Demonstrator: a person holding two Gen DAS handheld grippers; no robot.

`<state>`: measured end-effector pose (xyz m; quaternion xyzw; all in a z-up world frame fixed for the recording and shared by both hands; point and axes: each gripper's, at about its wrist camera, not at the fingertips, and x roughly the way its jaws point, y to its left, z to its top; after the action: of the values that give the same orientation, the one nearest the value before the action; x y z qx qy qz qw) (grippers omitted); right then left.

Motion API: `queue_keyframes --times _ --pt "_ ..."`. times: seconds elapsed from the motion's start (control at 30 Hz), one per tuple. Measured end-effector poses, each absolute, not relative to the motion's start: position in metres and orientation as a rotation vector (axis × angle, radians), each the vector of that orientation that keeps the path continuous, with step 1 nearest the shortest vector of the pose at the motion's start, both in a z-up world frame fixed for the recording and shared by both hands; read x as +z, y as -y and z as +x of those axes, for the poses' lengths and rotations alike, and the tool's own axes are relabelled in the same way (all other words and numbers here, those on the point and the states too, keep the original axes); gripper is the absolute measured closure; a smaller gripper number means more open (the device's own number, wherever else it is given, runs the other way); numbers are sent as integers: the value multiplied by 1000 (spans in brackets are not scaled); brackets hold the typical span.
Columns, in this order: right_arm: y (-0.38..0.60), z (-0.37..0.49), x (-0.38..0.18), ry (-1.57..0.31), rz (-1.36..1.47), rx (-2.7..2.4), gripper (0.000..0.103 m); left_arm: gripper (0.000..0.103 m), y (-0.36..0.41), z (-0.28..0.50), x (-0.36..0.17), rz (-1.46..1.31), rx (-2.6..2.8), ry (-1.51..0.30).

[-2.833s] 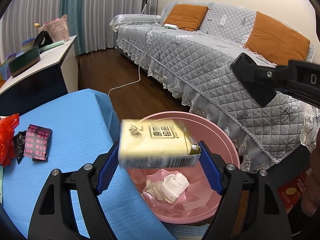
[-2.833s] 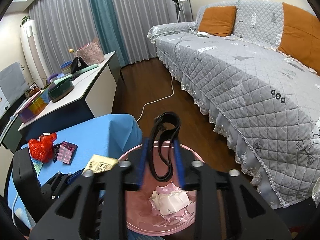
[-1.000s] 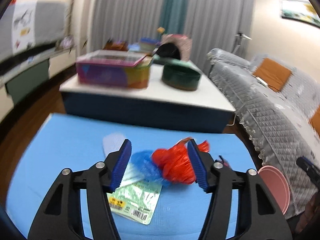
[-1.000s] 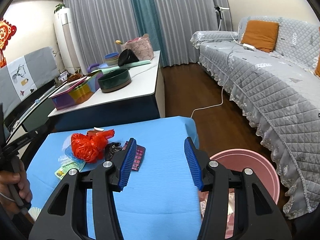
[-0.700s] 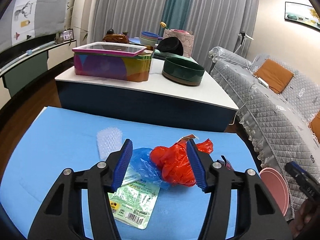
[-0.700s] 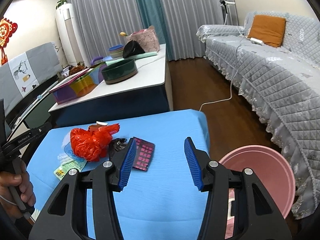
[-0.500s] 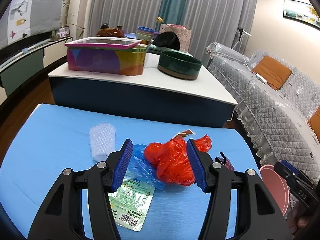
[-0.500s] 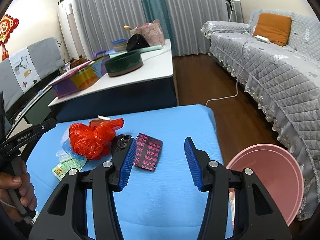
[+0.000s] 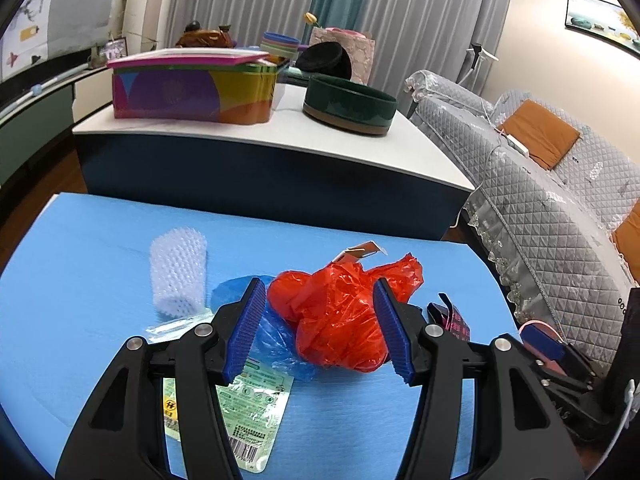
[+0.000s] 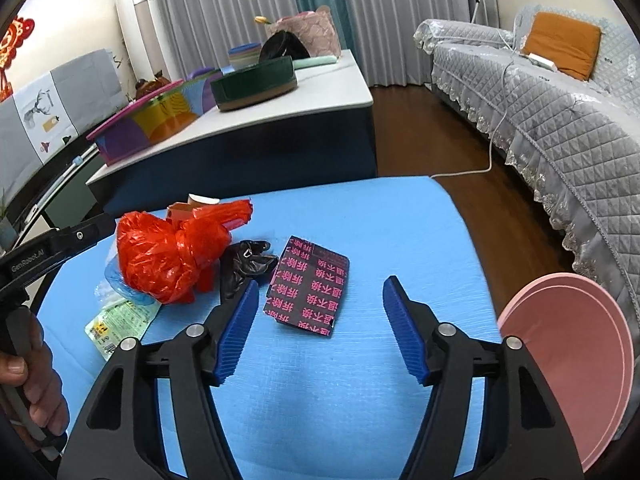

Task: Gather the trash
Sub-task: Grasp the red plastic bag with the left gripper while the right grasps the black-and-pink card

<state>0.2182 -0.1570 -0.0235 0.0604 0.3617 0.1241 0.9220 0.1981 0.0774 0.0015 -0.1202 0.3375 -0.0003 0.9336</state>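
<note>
A crumpled red plastic bag (image 9: 336, 320) (image 10: 168, 256) lies on the blue table (image 10: 360, 400), over a blue film (image 9: 276, 340) and a green-white packet (image 9: 248, 404). My left gripper (image 9: 318, 286) hovers open, its pads framing the bag without touching it. A black packet with pink print (image 10: 308, 288) lies flat just ahead of my right gripper (image 10: 320, 286), whose jaws are opening with nothing pressed between them. A black crumpled wrapper (image 10: 244, 264) sits between bag and packet. A bubble-wrap roll (image 9: 178, 276) stands left of the bag.
The pink bin (image 10: 572, 360) stands off the table's right edge. Behind the table is a white-topped cabinet (image 9: 280, 128) with a coloured tin and a green bowl. A grey quilted sofa (image 10: 560, 128) and a floor cable are on the right. A hand (image 10: 24, 368) holds the left gripper.
Both grippers swung from the bin, where they held a carton and a black strap, to the table and sank toward the trash. The right jaws stand wider than before.
</note>
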Motion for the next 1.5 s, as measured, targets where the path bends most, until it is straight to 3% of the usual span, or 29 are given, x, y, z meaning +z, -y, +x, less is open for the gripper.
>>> queue_keyframes --times 0.2,0.87,1.03,1.2,1.5 --pt "149 231 -33 -766 126 259 30 46 -73 204 -5 -260 -23 -714" --pt "134 267 -73 -890 134 223 29 46 -64 215 -18 -236 -38 -765" --pt "132 267 -72 -890 117 220 41 46 -61 216 -20 -210 -39 -779" --pt "134 263 -69 -886 118 228 50 58 -61 213 -17 -196 -42 -778" --pt "140 245 -45 -829 114 230 52 71 -63 204 -4 -162 -39 -738"
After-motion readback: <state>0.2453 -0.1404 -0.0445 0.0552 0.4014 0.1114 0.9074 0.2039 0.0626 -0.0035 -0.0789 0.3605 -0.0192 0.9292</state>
